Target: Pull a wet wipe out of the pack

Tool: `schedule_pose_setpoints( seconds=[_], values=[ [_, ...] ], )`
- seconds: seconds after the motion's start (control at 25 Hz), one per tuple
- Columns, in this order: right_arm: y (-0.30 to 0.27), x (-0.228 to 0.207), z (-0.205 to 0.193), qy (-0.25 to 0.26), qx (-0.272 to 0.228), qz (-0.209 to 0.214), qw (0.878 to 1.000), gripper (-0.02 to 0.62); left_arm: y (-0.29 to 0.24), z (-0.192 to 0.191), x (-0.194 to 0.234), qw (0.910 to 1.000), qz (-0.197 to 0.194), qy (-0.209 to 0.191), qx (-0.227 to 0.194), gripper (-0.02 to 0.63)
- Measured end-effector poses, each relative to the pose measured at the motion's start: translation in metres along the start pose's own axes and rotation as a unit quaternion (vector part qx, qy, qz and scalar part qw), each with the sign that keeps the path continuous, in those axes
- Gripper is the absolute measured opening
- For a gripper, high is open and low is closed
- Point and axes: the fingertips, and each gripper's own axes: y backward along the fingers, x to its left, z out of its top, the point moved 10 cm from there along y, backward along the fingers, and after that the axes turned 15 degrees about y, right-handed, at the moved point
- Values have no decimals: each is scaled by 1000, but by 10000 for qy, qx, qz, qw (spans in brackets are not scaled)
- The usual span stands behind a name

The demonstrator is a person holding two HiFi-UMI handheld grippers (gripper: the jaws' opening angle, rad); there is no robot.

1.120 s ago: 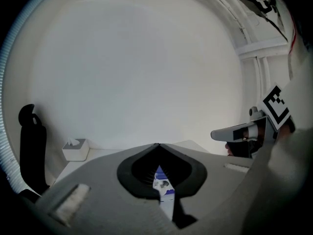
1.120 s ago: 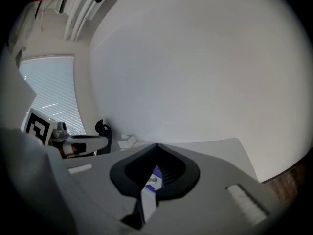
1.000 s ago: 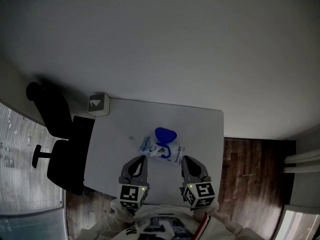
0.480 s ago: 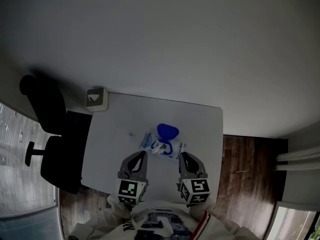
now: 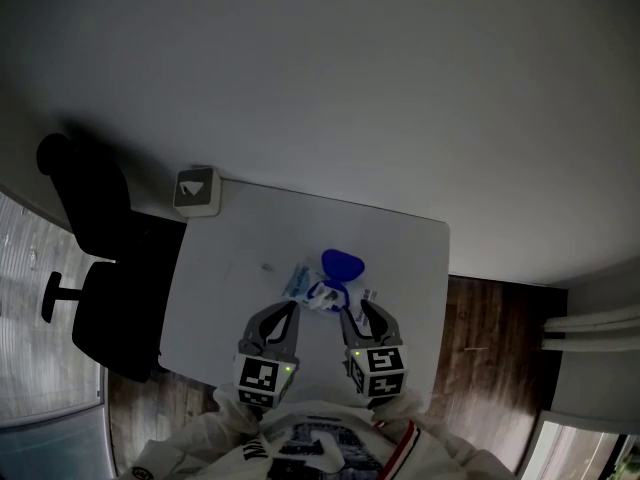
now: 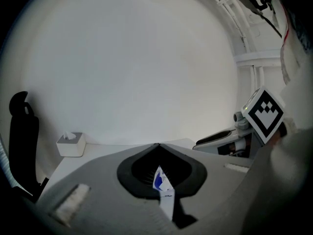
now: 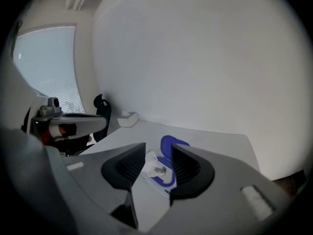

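1. Blue lid stands flipped open on the wipe pack, mid-table, just ahead of both grippers.
2. Right gripper: its jaws have just been opening, and the narrow gap frames the white wipe tuft. Nothing is pinched yet; it looks lined up for the pull.
3. Left gripper is closed and empty beside the pack, likely to pin it.
4. Tissue box and chair sit well clear; only the raised lid crowds the approach.

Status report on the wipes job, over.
Left gripper shut, near pack. Right gripper jaws just opening, nothing gripped, lined up on wipe. Lid open. Nothing in the way.
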Motion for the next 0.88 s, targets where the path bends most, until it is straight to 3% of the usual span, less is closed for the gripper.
schedule_pose_setpoints(
  seconds=[0.44,0.68,0.88],
  values=[
    [-57,24,-4,410,725,579,9948,328,-6,0,15,9999,54,63,106,3],
    [-84,33,-24,482,1075,735,9903,439,-9,-8,18,9996,69,155,243,3],
    [-102,39,-32,612,1344,936,9846,497,-13,-10,22,9993,100,213,292,3]
  ],
)
